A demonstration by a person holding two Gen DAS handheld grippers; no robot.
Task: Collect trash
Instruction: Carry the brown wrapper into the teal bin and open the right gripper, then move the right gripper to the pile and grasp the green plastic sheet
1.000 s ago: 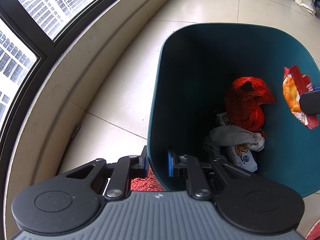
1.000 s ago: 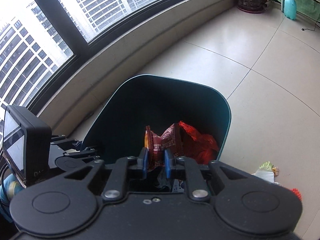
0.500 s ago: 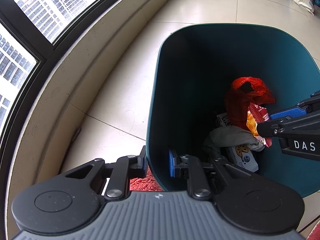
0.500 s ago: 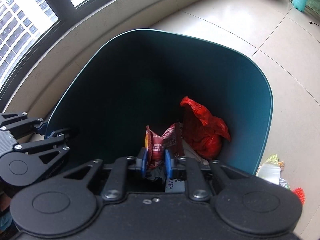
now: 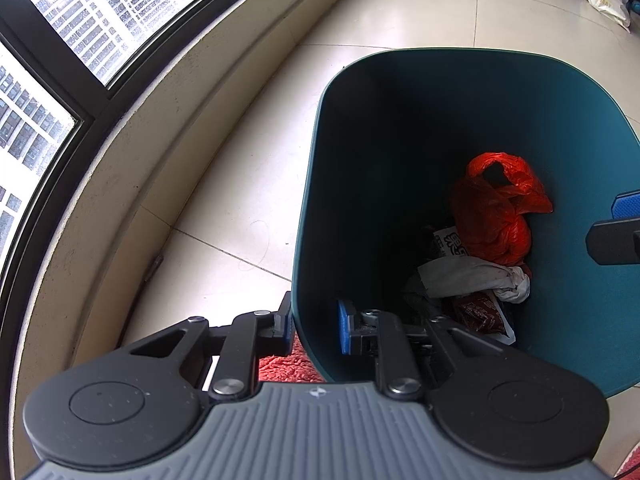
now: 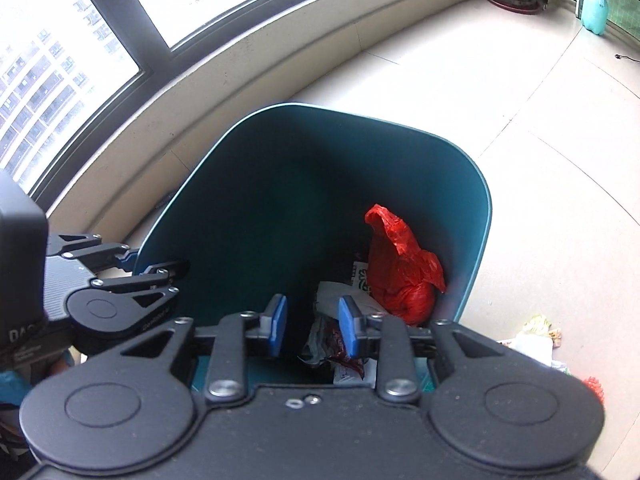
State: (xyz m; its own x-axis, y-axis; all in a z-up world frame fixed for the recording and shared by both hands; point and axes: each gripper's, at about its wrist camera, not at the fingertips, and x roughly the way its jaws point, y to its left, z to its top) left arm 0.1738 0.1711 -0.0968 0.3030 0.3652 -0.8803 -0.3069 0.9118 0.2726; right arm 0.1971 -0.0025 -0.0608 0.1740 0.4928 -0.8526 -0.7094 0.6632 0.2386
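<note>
My left gripper (image 5: 314,326) has its jaws clamped on the near wall of the bin (image 5: 320,184), one pad outside, one pad inside, keeping it tipped so the mouth faces me and the window wall beyond. Its long axis runs from the rim near me down and away to the bottom, leaning well off upright as I read it. Moving across, inside the bin there's a pile at the low end: a white crumpled cloth or paper (image 5: 472,280), a dark red wrapper (image 5: 480,314) lying flat just under it, and the red bag (image 5: 496,216) bunched above them against the far side. On to my right gripper (image 6: 312,330): jaws opening, nothing between the pads, hovering over the mouth with the wrapper (image 6: 340,350) down below them in the bin. So I judge that piece delivered. Further right, not done yet: on the floor just outside the bin there's more litter (image 6: 538,340), pale and crumpled, and a small spiky red thing (image 6: 594,386) near it. Those look like the next pickups, as far as I can tell.
</note>
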